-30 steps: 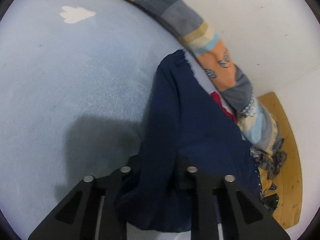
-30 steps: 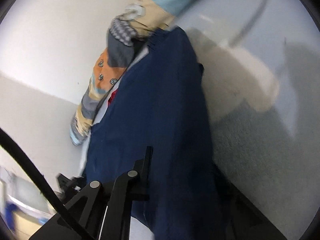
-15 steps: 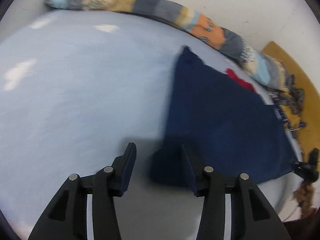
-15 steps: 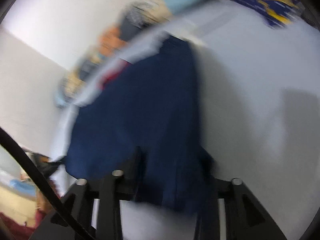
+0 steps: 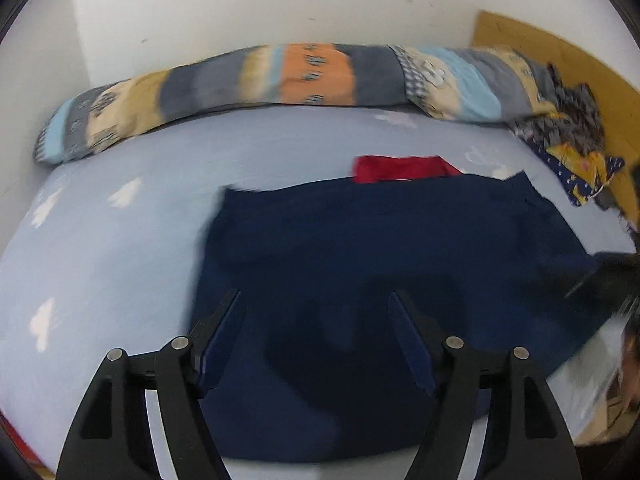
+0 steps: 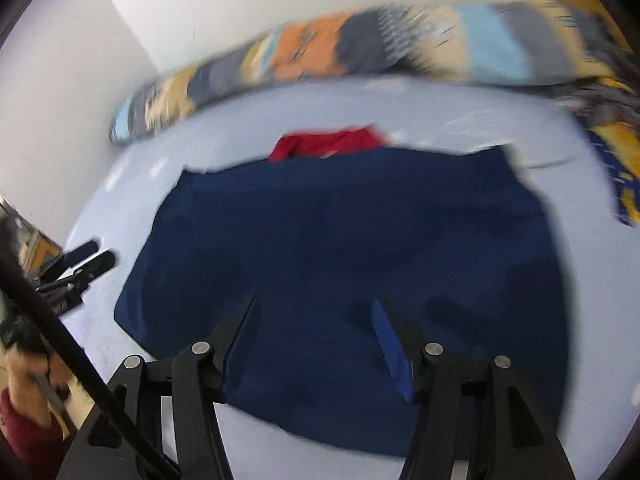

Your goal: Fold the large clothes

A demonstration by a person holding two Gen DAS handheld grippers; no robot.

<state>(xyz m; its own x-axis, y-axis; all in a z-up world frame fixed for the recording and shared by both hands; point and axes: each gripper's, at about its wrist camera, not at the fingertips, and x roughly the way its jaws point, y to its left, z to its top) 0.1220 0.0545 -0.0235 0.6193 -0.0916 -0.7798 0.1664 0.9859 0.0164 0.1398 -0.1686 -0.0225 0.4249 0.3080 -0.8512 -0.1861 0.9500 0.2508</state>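
A dark blue garment [image 5: 380, 280] is spread flat on the pale blue bed sheet [image 5: 112, 248], with a red cloth [image 5: 400, 168] tucked just behind its far edge and a striped bolster [image 5: 280, 76] laid along the wall. The left gripper [image 5: 316, 304] is held above the garment's near left part with its jaws wide apart and nothing between them. The right gripper [image 6: 316, 308] is likewise held wide apart and empty over the near edge (both views are blurred).

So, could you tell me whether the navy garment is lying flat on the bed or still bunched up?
Flat: the navy garment lies spread on the bed, edges visible; neither open hand-held gripper holds it.
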